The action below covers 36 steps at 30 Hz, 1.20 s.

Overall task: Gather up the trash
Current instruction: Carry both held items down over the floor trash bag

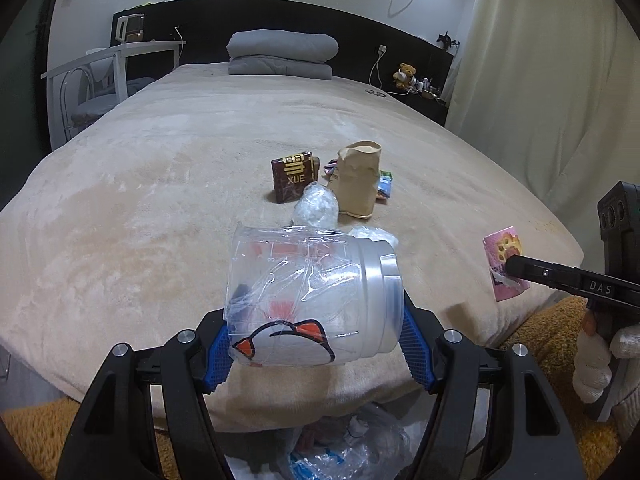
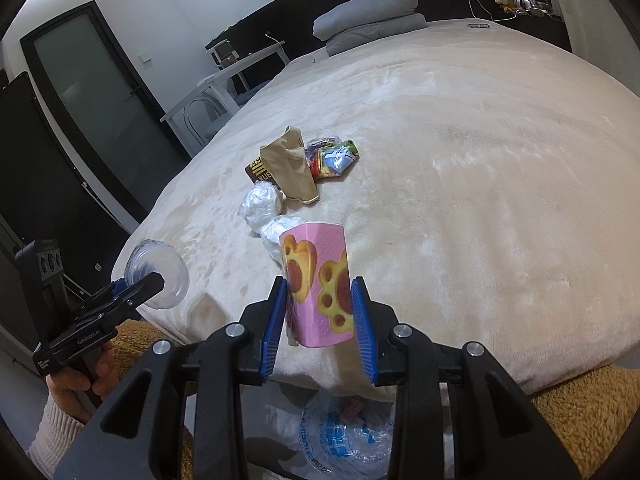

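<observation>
My left gripper (image 1: 316,344) is shut on a crushed clear plastic cup (image 1: 308,296) with a cartoon print, held over the bed's near edge. It also shows in the right wrist view (image 2: 158,274). My right gripper (image 2: 320,320) is shut on a pink snack packet (image 2: 316,284) with paw-shaped biscuits on it, which also shows in the left wrist view (image 1: 505,266). More trash lies on the beige bed (image 1: 160,200): a brown box (image 1: 294,176), a crumpled paper bag (image 1: 358,178), clear plastic wads (image 1: 316,206) and colourful wrappers (image 2: 334,158).
A clear plastic bag (image 2: 344,436) holding trash lies on the floor under both grippers, on an orange rug (image 2: 580,412). Folded grey bedding (image 1: 282,54) sits at the headboard. A white table and chair (image 1: 104,76) stand left of the bed. A curtain (image 1: 540,80) hangs at the right.
</observation>
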Available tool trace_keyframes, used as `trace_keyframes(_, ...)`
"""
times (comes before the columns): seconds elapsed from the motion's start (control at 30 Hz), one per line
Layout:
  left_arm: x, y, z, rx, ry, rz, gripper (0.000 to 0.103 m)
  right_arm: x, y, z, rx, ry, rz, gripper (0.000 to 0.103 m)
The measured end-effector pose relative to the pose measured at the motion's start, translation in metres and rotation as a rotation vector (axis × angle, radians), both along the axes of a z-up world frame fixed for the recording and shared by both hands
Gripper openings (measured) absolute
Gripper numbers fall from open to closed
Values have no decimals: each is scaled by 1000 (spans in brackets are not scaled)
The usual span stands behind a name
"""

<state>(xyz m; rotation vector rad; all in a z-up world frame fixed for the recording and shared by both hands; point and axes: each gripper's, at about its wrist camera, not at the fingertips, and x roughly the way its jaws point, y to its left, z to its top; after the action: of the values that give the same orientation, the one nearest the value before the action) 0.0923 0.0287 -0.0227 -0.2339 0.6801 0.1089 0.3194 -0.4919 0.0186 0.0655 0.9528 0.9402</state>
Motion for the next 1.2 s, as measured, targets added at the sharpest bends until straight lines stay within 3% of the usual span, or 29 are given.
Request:
trace_keyframes(0.63,-38,-56,-26,-58,46,-99,68,-58,-24,-13,-9,13,27,34)
trace_keyframes(1.2,-41,-79,-72,-134,230,-101,68,-85,-27,-53,-166,108,12,34)
